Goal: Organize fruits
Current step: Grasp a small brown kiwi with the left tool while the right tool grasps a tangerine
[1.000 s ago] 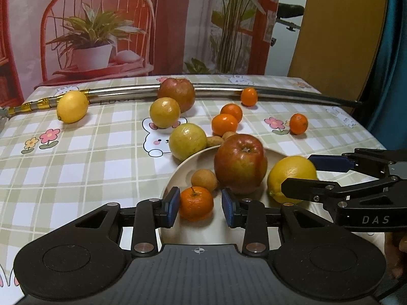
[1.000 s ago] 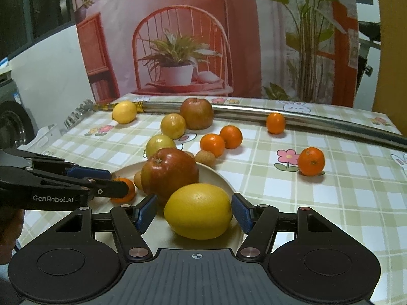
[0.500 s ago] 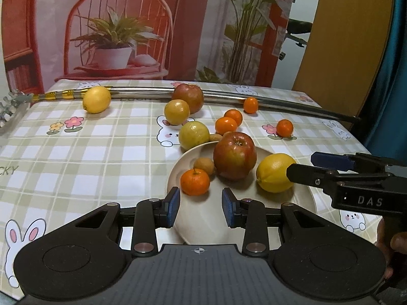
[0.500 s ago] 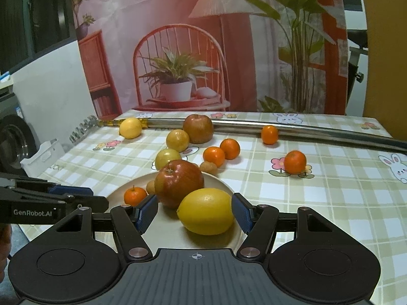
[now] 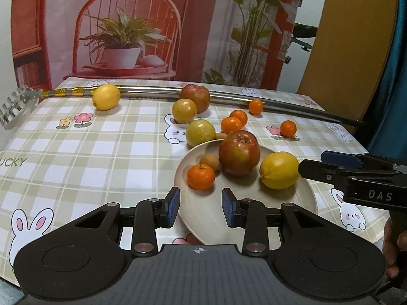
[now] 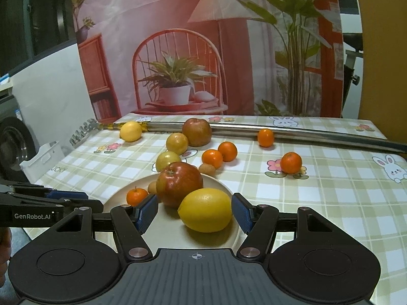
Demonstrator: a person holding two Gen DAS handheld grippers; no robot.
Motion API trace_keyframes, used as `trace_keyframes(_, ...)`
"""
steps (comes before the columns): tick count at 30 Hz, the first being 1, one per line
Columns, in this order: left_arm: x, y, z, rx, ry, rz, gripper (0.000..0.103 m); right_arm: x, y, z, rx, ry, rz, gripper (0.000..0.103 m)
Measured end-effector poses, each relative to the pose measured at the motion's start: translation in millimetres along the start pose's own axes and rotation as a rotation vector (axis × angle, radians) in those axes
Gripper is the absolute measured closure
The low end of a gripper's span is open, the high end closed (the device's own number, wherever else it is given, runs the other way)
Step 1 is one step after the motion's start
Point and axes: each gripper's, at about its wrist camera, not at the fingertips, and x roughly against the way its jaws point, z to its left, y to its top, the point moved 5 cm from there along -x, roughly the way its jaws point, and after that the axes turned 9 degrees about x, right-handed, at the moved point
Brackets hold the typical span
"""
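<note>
A beige plate [image 5: 203, 211] [image 6: 119, 198] holds a red apple [image 5: 239, 152] [image 6: 179, 183], a lemon [image 5: 279, 170] [image 6: 206, 209], a small mandarin [image 5: 200, 176] [image 6: 136, 196] and a brown longan [image 5: 209, 161]. My left gripper [image 5: 201, 206] is open over the plate's near rim, just short of the mandarin. My right gripper [image 6: 194, 212] is open with the lemon lying loose between its pads. Loose on the cloth are a second lemon [image 5: 106, 97] [image 6: 131, 131], a darker apple [image 5: 195, 97] [image 6: 197, 132], two yellow-green fruits [image 5: 200, 132] and several mandarins [image 5: 288, 128] [image 6: 291, 162].
A long metal rod [image 5: 229, 96] [image 6: 305, 133] lies across the far side of the checked tablecloth [image 5: 89, 152]. A white box [image 6: 43, 160] stands off the table's left edge. A printed backdrop hangs behind. The right table edge runs near a wooden panel.
Both grippers have pulled back and up from the plate. The left one has drawn away from the mandarin that sat between its pads. The fruits have stayed put.
</note>
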Motion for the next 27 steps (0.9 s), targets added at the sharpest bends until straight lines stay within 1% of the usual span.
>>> trace_keyframes(6, -5, 4, 6, 0.026, 0.002, 0.023, 0.065, -1, 4, -7, 0.001, -0.009, -0.007, 0.042)
trace_keyframes(9, -11, 14, 10, 0.043, -0.02, 0.069, 0.065, -2, 10, -16, -0.008, -0.015, -0.012, 0.042)
trace_keyframes(11, -14, 25, 12, 0.054, -0.035, 0.086, 0.065, -4, 15, -23, -0.017, -0.021, -0.013, 0.042)
trace_keyframes(16, -16, 65, 9, 0.061, -0.104, 0.095, 0.065, -10, 30, -46, -0.047, -0.05, -0.013, 0.042)
trace_keyframes(20, -28, 97, -4, 0.036, -0.158, 0.13, 0.066, -17, 42, -60, -0.056, -0.067, -0.018, 0.042)
trace_keyframes(23, -42, 109, -18, -0.005, -0.191, 0.176, 0.066, -23, 51, -66, -0.052, -0.074, -0.019, 0.042)
trace_keyframes(25, -55, 114, -27, -0.039, -0.197, 0.207, 0.066, -26, 55, -71, -0.049, -0.075, -0.022, 0.042)
trace_keyframes(27, -70, 118, -33, -0.06, -0.187, 0.236, 0.066, -30, 58, -75, -0.049, -0.076, -0.017, 0.042)
